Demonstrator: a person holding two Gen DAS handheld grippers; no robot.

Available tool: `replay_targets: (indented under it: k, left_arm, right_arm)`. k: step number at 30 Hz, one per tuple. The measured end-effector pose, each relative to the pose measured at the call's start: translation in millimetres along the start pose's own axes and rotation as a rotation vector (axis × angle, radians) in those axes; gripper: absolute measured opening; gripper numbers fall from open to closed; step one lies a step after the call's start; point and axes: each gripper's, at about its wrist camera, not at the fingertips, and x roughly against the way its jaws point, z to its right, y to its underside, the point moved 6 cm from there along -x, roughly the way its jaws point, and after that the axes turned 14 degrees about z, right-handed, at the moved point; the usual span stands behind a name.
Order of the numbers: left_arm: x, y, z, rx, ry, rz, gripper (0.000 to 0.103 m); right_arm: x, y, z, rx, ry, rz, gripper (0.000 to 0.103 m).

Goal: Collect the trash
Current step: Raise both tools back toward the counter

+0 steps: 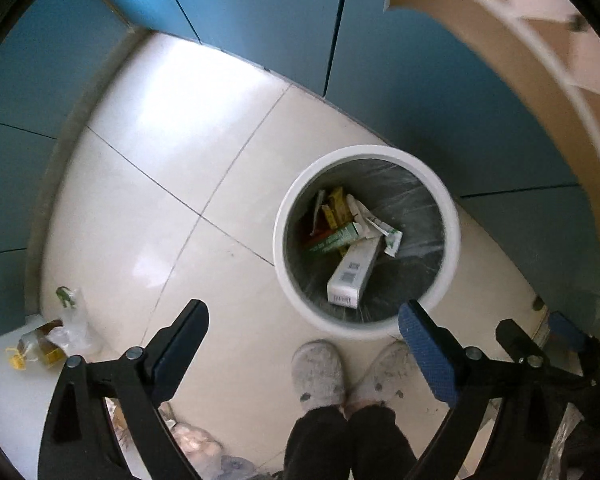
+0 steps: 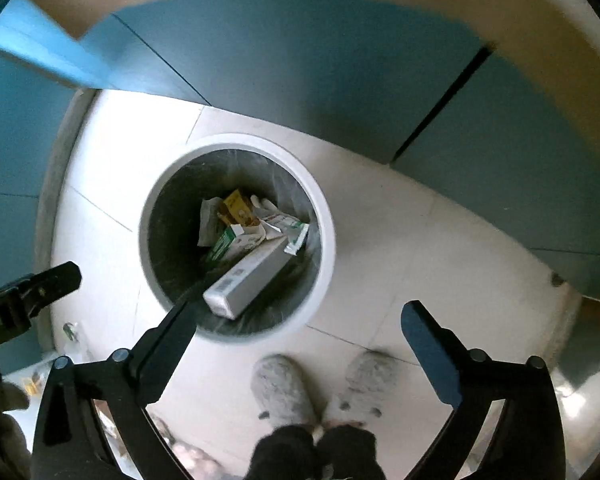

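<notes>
White plastic rims the round bin (image 1: 288,280), which stands on the tiled floor (image 1: 160,152) just ahead of the person's 2 grey slippers (image 1: 319,370); inside it a long white carton (image 1: 354,274) lies on smaller boxes, its long axis slanting toward the slippers. Left gripper (image 1: 304,322) and right gripper (image 2: 298,320) both point down with jaws wide apart and empty. More trash (image 1: 46,344) lies well left of the bin, probably nearer the left gripper.
</notes>
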Motion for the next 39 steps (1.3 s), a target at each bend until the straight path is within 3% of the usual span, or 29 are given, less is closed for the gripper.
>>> replay_targets:
  k: [6,17,26,34,39]
  left_arm:
    - [93.6,10.0,7.9,-0.015,0.020,0.040,0.097]
    - [284.0,15.5,16.7,-0.040,0.033,0.165,0.097]
    - [397.1,22.1,14.7,-0.045,0.042,0.255,0.097]
    - [462.8,24.5,22.3,-0.093,0.069,0.347,0.097]
    - [491.5,5.9,36.7,-0.144,0.053,0.441,0.097]
  right_arm:
    - [96.1,-4.6,-2.0,0.037,0.014,0.051,0.103]
    - [318.9,-22.4,-2.1,0.061,-0.011,0.191,0.103]
    - [464.3,-18.9,-11.1,0.059,-0.056,0.276,0.103]
    - [536.3,0.1,-20.9,0.043,-0.098,0.308,0.103]
    - [571.0,2.4,-12.0,-0.037,-0.134,0.348,0.103]
